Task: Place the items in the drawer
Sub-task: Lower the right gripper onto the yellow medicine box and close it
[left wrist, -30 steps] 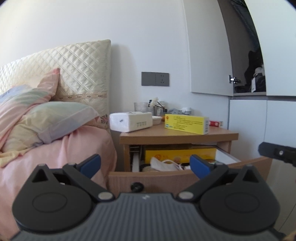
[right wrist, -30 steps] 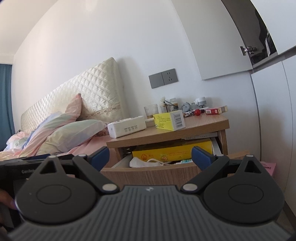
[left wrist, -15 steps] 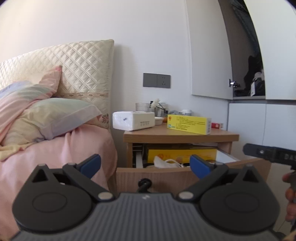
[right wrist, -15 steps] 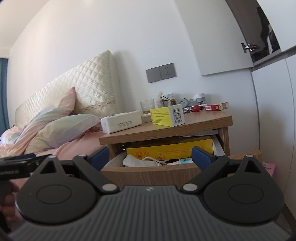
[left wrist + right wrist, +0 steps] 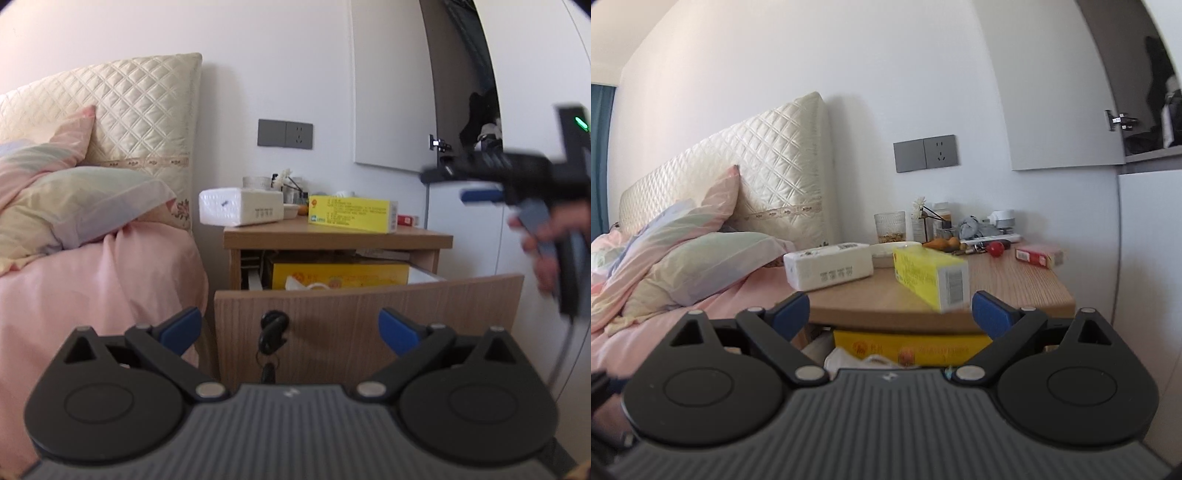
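Note:
The wooden nightstand's drawer (image 5: pixel 369 314) stands pulled open, with a key (image 5: pixel 271 328) in its front. Inside lie a large yellow box (image 5: pixel 340 275) and white crumpled items (image 5: pixel 849 360). On the top lie a long yellow box (image 5: pixel 352 214), also in the right wrist view (image 5: pixel 931 277), a white tissue pack (image 5: pixel 240 210) and a red pack (image 5: pixel 1038 255). My left gripper (image 5: pixel 290 330) is open and empty, low before the drawer front. My right gripper (image 5: pixel 890 314) is open and empty, raised at the nightstand top, close to the yellow box; it shows in the left wrist view (image 5: pixel 517 184).
A bed with pink sheets (image 5: pixel 92 280) and pillows (image 5: pixel 701 258) stands left of the nightstand. A glass (image 5: pixel 889 227), small bottles, a red ball (image 5: pixel 995 249) and clutter crowd the back of the top. White cabinets (image 5: pixel 480 229) and an open cabinet door (image 5: pixel 1052 92) are at the right.
My right gripper has risen and moved forward toward the nightstand top and the yellow box. My left gripper has dropped lower, facing the drawer front. Both stay open.

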The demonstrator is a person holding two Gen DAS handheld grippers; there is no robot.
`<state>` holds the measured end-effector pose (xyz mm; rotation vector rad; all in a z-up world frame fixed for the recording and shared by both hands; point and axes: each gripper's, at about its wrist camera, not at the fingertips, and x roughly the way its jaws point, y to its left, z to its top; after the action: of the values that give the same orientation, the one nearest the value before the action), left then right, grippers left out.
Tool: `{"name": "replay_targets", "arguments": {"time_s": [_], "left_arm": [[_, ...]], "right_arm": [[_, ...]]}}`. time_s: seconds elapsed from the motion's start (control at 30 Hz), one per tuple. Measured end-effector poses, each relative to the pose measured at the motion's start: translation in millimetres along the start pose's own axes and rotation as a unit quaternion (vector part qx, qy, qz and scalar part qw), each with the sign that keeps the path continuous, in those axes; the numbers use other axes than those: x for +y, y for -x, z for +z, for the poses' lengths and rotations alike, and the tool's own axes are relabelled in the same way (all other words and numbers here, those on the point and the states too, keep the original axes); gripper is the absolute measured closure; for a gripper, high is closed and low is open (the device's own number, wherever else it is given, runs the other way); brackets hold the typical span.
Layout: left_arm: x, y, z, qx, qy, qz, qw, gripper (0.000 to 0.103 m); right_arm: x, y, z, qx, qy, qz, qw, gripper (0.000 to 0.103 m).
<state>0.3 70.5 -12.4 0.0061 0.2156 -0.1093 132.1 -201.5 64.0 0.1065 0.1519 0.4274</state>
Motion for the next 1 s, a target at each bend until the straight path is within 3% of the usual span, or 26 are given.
{"name": "replay_targets", "arguments": {"time_s": [0.13, 0.3, 0.43, 0.63, 0.67, 0.7, 0.87, 1.0], "left_arm": [[4.9, -1.8, -4.8, 0.016, 0.004, -0.002, 0.9999, 0.000], [10.7, -4.5, -10.3, 0.038, 0.009, -0.007, 0.9992, 0.000], [12.5, -4.8, -13.0, 0.049, 0.006, -0.012, 0.9987, 0.000], [6.9, -3.6, -12.1, 0.046, -0.006, -0.021, 0.9987, 0.000], [6.6, -4.2, -12.3, 0.047, -0.006, -0.022, 0.9986, 0.000], [6.3, -4.7, -12.7, 0.049, -0.006, -0.024, 0.9985, 0.000], [5.2, -8.2, -15.9, 0.057, -0.008, -0.023, 0.9981, 0.000], [6.0, -9.5, -17.2, 0.061, -0.007, -0.020, 0.9979, 0.000]], "right_arm": [[-11.2, -40.9, 29.6, 0.033, 0.003, 0.004, 0.999, 0.006], [-22.4, -107.0, 59.1, 0.112, 0.011, -0.003, 0.994, 0.006], [-22.0, -160.6, 66.4, 0.175, 0.058, -0.036, 0.982, 0.007], [-30.7, -210.4, 68.0, 0.217, 0.046, -0.056, 0.973, 0.008], [-30.6, -215.1, 67.4, 0.222, 0.046, -0.056, 0.972, 0.014], [-31.0, -219.5, 66.4, 0.229, 0.046, -0.058, 0.971, 0.026], [-31.8, -232.7, 57.5, 0.255, 0.044, -0.055, 0.964, 0.031], [-33.3, -231.6, 54.4, 0.256, 0.044, -0.057, 0.964, 0.056]]}}
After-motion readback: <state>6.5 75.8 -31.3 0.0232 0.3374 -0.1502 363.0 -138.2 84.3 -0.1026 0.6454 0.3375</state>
